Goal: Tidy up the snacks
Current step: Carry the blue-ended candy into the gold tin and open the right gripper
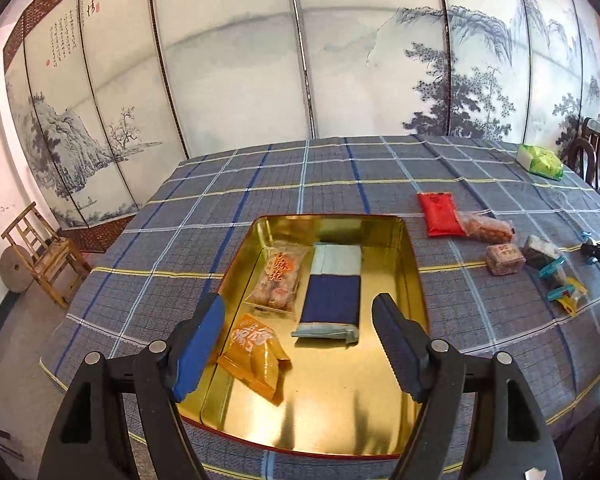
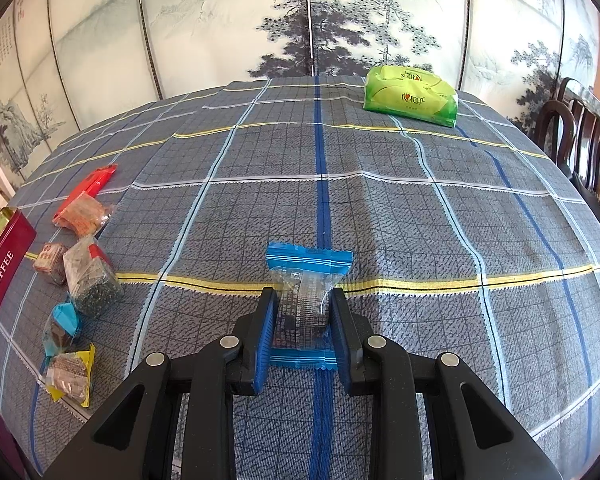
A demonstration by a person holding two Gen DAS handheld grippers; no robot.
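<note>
A gold tin [image 1: 384, 400] sits on the checked tablecloth. It holds a clear pastry pack [image 1: 278, 282], an orange packet [image 1: 254, 354] and a blue-and-grey packet [image 1: 332, 292]. My left gripper [image 1: 300, 344] is open and empty just above the tin's near half. My right gripper [image 2: 302, 326] is shut on a blue-ended clear-wrapped snack [image 2: 304, 300], just above the cloth. Loose snacks lie left of it: a red packet [image 2: 90, 184], an orange one [image 2: 82, 214], a small brown block [image 2: 52, 262], a dark speckled block [image 2: 92, 280], a blue-wrapped one [image 2: 62, 328] and a yellow-wrapped one [image 2: 70, 374].
The tin's red side marked TOFFEE [image 2: 0, 280] shows at the right wrist view's left edge. A green tissue pack [image 2: 412, 94] lies at the table's far side. Dark wooden chairs [image 2: 580, 136] stand at the right. A painted folding screen stands behind the table.
</note>
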